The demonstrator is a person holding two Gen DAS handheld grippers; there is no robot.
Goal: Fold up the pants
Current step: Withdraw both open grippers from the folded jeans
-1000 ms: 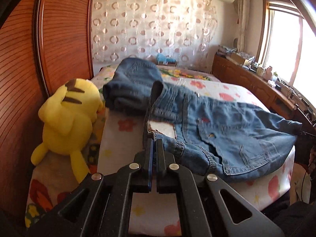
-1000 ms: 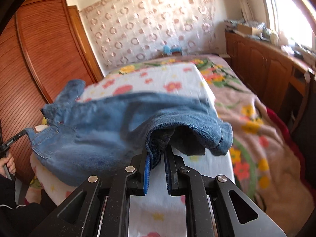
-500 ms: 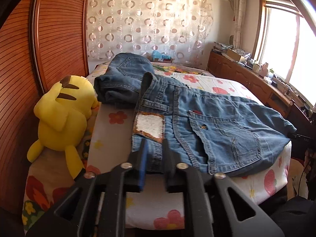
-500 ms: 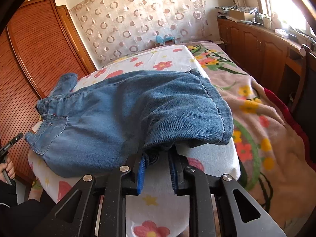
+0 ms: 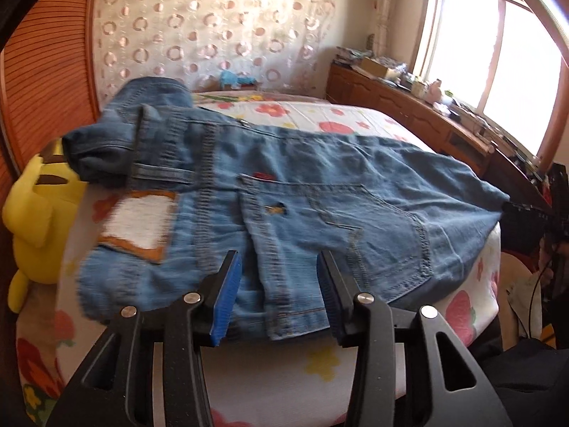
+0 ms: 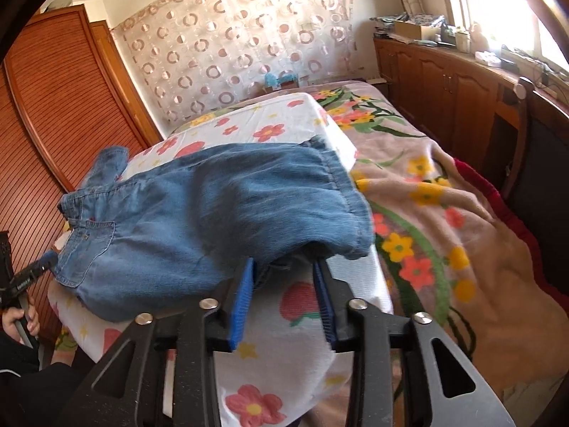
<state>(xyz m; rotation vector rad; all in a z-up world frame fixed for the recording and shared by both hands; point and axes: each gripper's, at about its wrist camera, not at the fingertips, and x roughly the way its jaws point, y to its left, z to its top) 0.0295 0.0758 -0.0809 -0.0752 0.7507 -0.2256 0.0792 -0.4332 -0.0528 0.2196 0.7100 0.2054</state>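
Blue denim pants [image 5: 302, 192] lie folded on a white flower-print pad [image 5: 270, 366], back pocket and white waist patch facing up. My left gripper [image 5: 279, 267] hovers over the near waist edge, its jaws opening; denim lies beneath the gap but the pads do not press it. In the right wrist view the pants [image 6: 199, 213] end in a folded leg hem near my right gripper [image 6: 284, 267]. Its jaws are opening too, the hem's lower edge just ahead of the blue pads, free of them. The left gripper's tip [image 6: 33, 270] shows at the far left.
A yellow plush toy [image 5: 39, 213] sits left of the pad against a wooden slatted wardrobe [image 6: 60, 114]. A floral blanket [image 6: 462, 235] covers the bed to the right. A wooden cabinet [image 5: 409, 114] with clutter runs under the window. A person's hand [image 6: 21, 320] shows low left.
Both grippers went from shut on the denim to open, letting go of waist and hem. The pants settled flat on the pad, and both grippers drew back slightly.
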